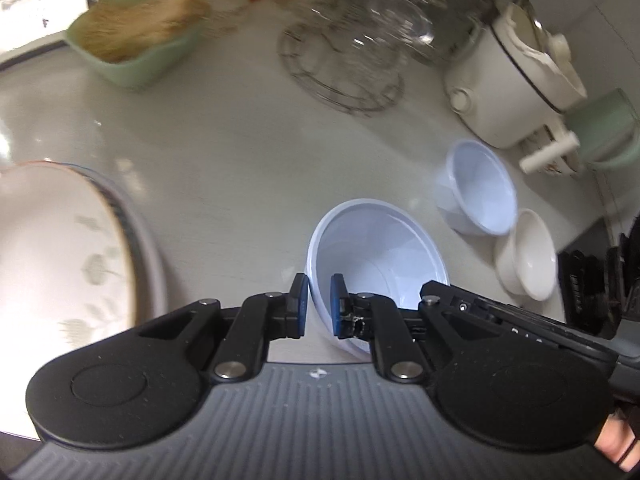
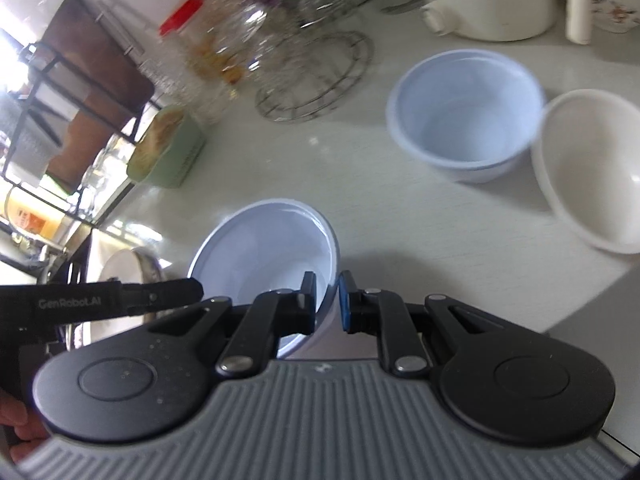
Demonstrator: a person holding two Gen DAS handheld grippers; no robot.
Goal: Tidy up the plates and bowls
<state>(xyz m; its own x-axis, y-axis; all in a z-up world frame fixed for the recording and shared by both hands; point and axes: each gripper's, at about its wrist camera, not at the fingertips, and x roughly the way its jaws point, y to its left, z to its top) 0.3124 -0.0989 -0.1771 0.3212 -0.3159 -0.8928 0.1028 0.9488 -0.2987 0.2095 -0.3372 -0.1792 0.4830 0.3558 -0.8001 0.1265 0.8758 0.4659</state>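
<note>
Both grippers hold one pale blue bowl (image 1: 376, 248) above the white counter (image 1: 240, 152). My left gripper (image 1: 319, 306) is shut on its left rim. My right gripper (image 2: 327, 300) is shut on its right rim; the bowl (image 2: 272, 248) tilts there. A second pale blue bowl (image 1: 480, 188) stands further right, also in the right wrist view (image 2: 464, 116). A white bowl (image 1: 528, 256) sits beside it, touching it (image 2: 592, 168). A leaf-patterned plate (image 1: 56, 248) lies at the left.
A wire stand with glassware (image 1: 344, 60) stands at the back centre. A green dish (image 1: 136, 40) with a brush is back left. A white cooker (image 1: 512, 80) and green container (image 1: 612, 128) stand back right. The counter edge (image 2: 580, 304) runs at the right.
</note>
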